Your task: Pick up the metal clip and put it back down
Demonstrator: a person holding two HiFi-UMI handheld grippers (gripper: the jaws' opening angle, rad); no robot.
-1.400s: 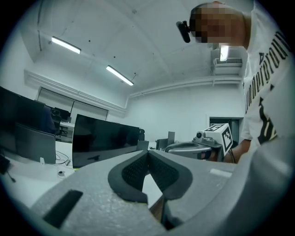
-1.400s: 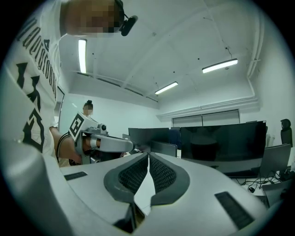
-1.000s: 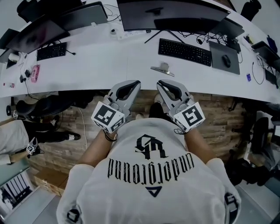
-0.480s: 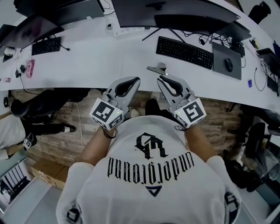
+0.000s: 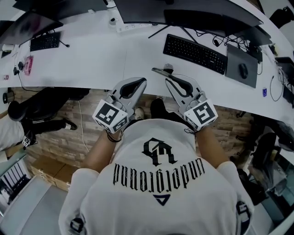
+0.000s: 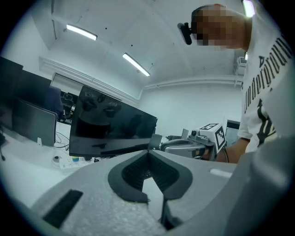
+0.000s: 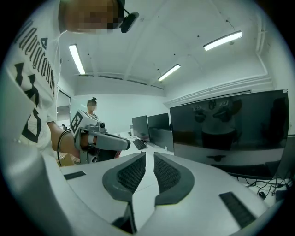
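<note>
The metal clip (image 5: 161, 70) is a small silver piece lying on the white desk (image 5: 92, 64), near its front edge and in front of a black keyboard (image 5: 195, 53). My right gripper (image 5: 169, 82) hovers just short of the clip at the desk edge. Its jaws stand a narrow gap apart with nothing between them (image 7: 150, 154). My left gripper (image 5: 141, 81) is beside it on the left, over the desk edge. Its tips touch and it holds nothing (image 6: 148, 151). Both are held close to the person's chest.
Large dark monitors (image 5: 183, 9) stand at the back of the desk. A mouse on a pad (image 5: 242, 69) is at the right, and a second keyboard (image 5: 44, 41) at the far left. A power strip and cables lie behind. Office chairs (image 5: 41, 110) stand under the desk at the left.
The head view has drifted, so the desk sits higher and further left in frame. Both grippers stay side by side, and the right one's tip is slightly nearer the clip.
</note>
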